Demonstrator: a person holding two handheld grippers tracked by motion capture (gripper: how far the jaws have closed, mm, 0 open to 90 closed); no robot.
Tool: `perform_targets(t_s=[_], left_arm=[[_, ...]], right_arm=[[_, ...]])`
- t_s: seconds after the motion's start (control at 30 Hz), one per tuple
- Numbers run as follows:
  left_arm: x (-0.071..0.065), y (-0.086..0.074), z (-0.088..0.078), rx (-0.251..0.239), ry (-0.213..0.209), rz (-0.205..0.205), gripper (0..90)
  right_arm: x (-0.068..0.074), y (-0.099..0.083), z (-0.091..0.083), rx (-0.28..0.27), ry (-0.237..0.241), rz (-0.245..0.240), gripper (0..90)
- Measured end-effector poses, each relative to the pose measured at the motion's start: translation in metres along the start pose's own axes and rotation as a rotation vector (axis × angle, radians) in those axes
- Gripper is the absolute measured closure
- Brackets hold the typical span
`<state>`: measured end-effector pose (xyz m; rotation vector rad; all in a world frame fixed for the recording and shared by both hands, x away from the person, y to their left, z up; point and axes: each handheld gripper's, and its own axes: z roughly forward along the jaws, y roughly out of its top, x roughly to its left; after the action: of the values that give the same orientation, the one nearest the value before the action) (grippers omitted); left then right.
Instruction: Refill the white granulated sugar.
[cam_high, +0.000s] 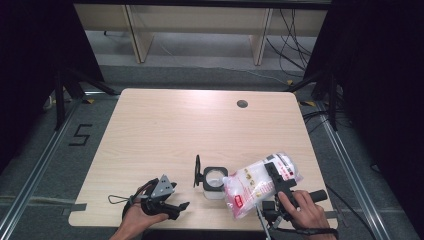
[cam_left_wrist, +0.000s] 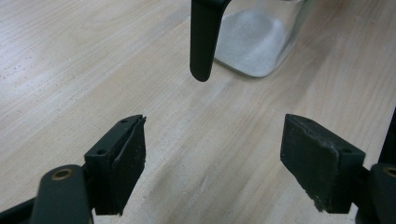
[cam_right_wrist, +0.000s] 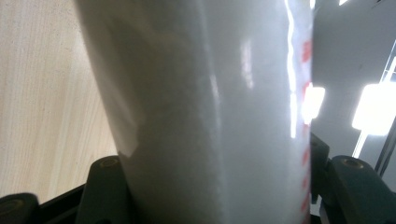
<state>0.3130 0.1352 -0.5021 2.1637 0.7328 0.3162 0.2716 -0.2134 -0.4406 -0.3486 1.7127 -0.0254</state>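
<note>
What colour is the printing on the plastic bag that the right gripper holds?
Red, on a clear bag of white powder. The high view shows it best.

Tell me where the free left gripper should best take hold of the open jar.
Probably the jar by its clear square body, low down, coming level from the left gripper side. The flipped-up lid leans on that side above, so stay below it; flat walls suit the open pads.

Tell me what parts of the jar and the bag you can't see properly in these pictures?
- Jar: in the left gripper view the top edge cuts off all but its base; whether grains are falling in cannot be told.
- Bag: its red print is too small to read in the high view; in the right gripper view it sits too close and blurred, hiding the right gripper's jaws.
- Right gripper: partly covered by the bag and the hand in the high view.
</note>
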Motion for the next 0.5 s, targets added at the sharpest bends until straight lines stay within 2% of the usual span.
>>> perform_targets(t_s=[0.07, 0.1, 0.13, 0.33, 0.4, 0.43, 0.47, 0.5], left_arm=[[0.0008, 0.0003, -0.0002, 0.003, 0.005, 0.013, 21.9], [0.0020, 0.0007, -0.0005, 0.003, 0.007, 0.034, 22.0], [0.0000, 0.0000, 0.0000, 0.002, 0.000, 0.001, 22.0], [0.0004, 0.0000, 0.0000, 0.004, 0.005, 0.004, 21.9], [0.0019, 0.0008, -0.0006, 0.003, 0.007, 0.033, 21.9], [0.0018, 0.0007, -0.0005, 0.002, 0.007, 0.031, 22.0], [0.0003, 0.0000, -0.0001, 0.002, 0.005, 0.002, 21.9], [0.0002, 0.0000, 0.0000, 0.001, 0.004, 0.001, 21.9]], right_arm=[[-0.0001, 0.0000, -0.0001, 0.001, 0.000, 0.000, 41.8], [0.0000, 0.0000, -0.0002, 0.002, 0.001, 0.001, 41.8], [-0.0002, -0.0001, -0.0001, 0.001, 0.000, -0.001, 41.8], [-0.0003, -0.0001, -0.0003, 0.002, 0.000, 0.000, 41.8], [0.0010, -0.0002, -0.0003, 0.005, 0.005, 0.015, 41.8], [0.0010, -0.0002, -0.0004, 0.005, 0.005, 0.014, 41.8], [0.0010, -0.0002, -0.0004, 0.005, 0.004, 0.015, 41.8], [0.0009, -0.0002, -0.0003, 0.005, 0.004, 0.014, 41.8]])
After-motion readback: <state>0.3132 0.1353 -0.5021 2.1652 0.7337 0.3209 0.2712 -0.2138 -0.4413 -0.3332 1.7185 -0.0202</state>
